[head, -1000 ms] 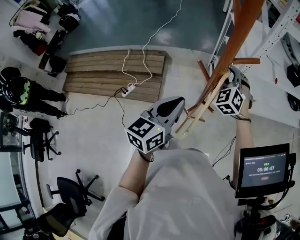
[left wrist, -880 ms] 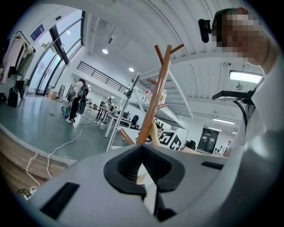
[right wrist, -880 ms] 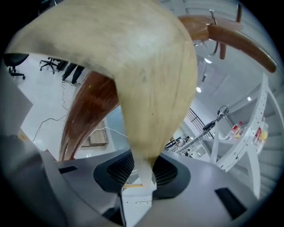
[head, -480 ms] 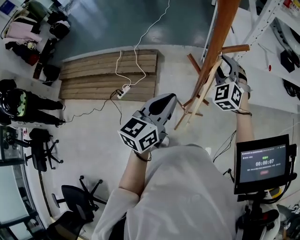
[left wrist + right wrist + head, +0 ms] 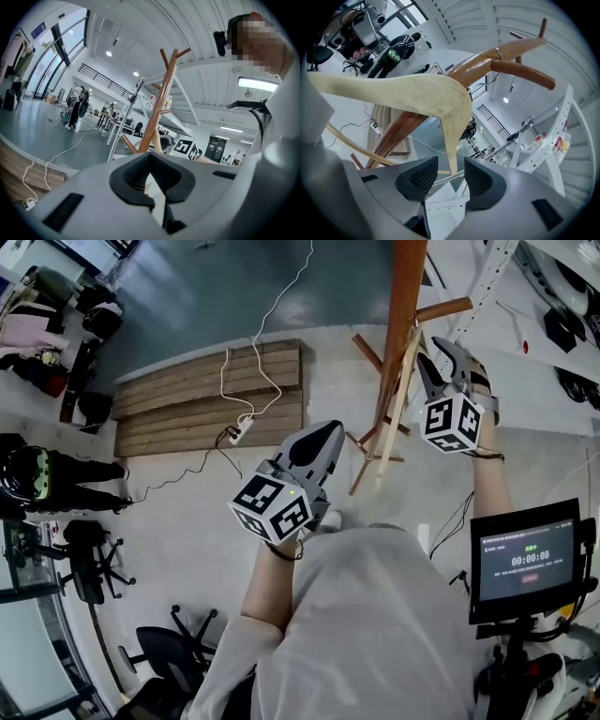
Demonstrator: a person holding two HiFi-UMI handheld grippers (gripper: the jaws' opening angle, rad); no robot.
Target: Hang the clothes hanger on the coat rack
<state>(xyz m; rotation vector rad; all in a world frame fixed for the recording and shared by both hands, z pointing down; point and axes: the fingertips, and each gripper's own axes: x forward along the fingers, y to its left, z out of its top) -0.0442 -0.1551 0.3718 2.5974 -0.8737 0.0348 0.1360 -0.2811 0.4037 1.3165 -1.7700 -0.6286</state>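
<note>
The brown wooden coat rack [image 5: 405, 324] rises at the upper right, with a peg [image 5: 441, 310] sticking out to the right. A pale wooden clothes hanger [image 5: 394, 413] lies close alongside the pole. My right gripper [image 5: 433, 357] holds the hanger's upper end, just right of the pole and below that peg. In the right gripper view the hanger [image 5: 393, 89] crosses in front of the rack [image 5: 487, 63], and one arm's tip sits between the jaws of the right gripper [image 5: 451, 166]. My left gripper [image 5: 328, 432] is shut and empty, lower left of the rack [image 5: 159, 103].
A wooden pallet [image 5: 206, 399] lies on the floor left of the rack, with a white power strip [image 5: 246, 418] and its cable over it. White shelving [image 5: 487, 277] stands just right of the rack. A timer screen [image 5: 530, 559] is at the lower right, office chairs [image 5: 84, 559] at the left.
My right gripper has carried the hanger up and closer to the rack's pole, and the hanger now lies nearly parallel to it. The left gripper has stayed shut and hardly moved.
</note>
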